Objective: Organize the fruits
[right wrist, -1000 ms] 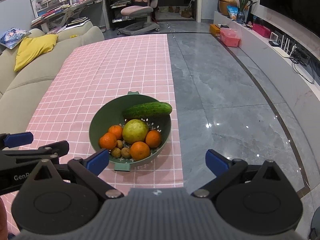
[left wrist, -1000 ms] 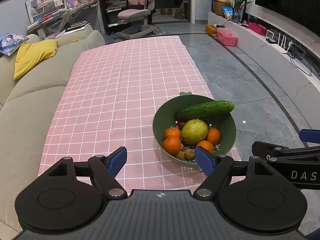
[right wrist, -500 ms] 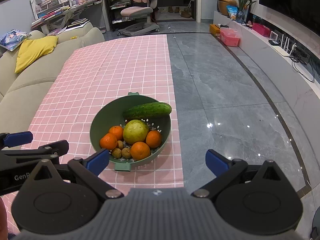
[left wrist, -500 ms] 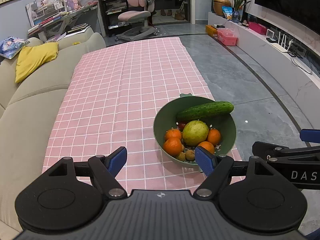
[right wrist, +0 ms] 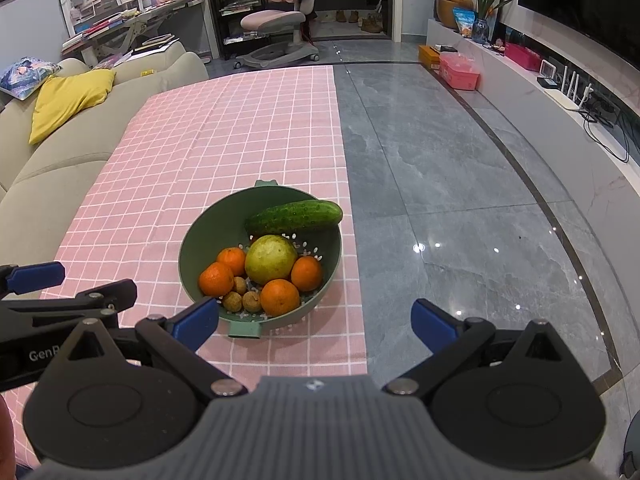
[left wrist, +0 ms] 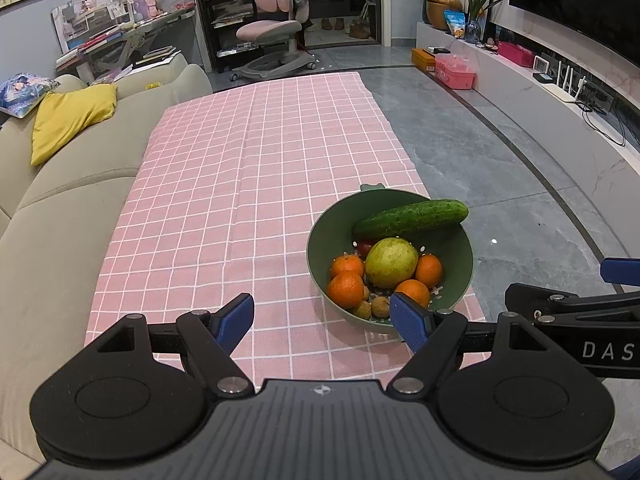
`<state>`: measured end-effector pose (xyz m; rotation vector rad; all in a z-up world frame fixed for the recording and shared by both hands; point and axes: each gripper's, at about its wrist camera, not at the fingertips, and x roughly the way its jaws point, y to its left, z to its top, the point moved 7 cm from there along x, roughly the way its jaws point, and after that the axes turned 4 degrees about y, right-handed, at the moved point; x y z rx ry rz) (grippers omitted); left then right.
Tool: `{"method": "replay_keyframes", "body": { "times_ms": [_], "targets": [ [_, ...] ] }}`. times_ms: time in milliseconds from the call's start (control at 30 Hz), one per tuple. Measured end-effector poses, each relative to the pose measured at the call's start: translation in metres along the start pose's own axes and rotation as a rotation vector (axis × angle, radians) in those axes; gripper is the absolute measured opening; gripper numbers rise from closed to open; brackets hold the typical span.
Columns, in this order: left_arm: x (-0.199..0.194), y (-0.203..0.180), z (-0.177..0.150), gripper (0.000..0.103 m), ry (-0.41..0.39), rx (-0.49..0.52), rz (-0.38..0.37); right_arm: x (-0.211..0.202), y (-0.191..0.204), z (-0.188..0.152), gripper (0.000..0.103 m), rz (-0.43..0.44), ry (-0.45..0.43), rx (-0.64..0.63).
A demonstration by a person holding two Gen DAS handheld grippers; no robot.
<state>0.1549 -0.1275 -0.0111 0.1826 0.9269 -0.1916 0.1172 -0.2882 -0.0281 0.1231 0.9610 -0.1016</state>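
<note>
While level, both grippers [left wrist: 322, 322] [right wrist: 316, 320] spread.

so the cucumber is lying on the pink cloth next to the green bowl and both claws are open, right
Not quite: the cucumber lies inside the green bowl, across its far rim, as the right wrist view shows. Both claws, left and right, are indeed open.

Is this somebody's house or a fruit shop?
It looks like a home's living room. There is a beige sofa with a yellow cushion, a big dark TV on the wall, and a cluttered desk with a pink chair at the back.
</note>
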Motion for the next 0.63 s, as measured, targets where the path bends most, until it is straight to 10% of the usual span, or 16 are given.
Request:
{"method": "replay_keyframes", "body": {
  "times_ms": [633],
  "targets": [
    [-0.0031,0.0000,0.0007,0.090,-0.009,0.006,0.000,-0.0001,-0.0002,0.0001,0.098,0.001,-0.001,0.004]
  ]
}}
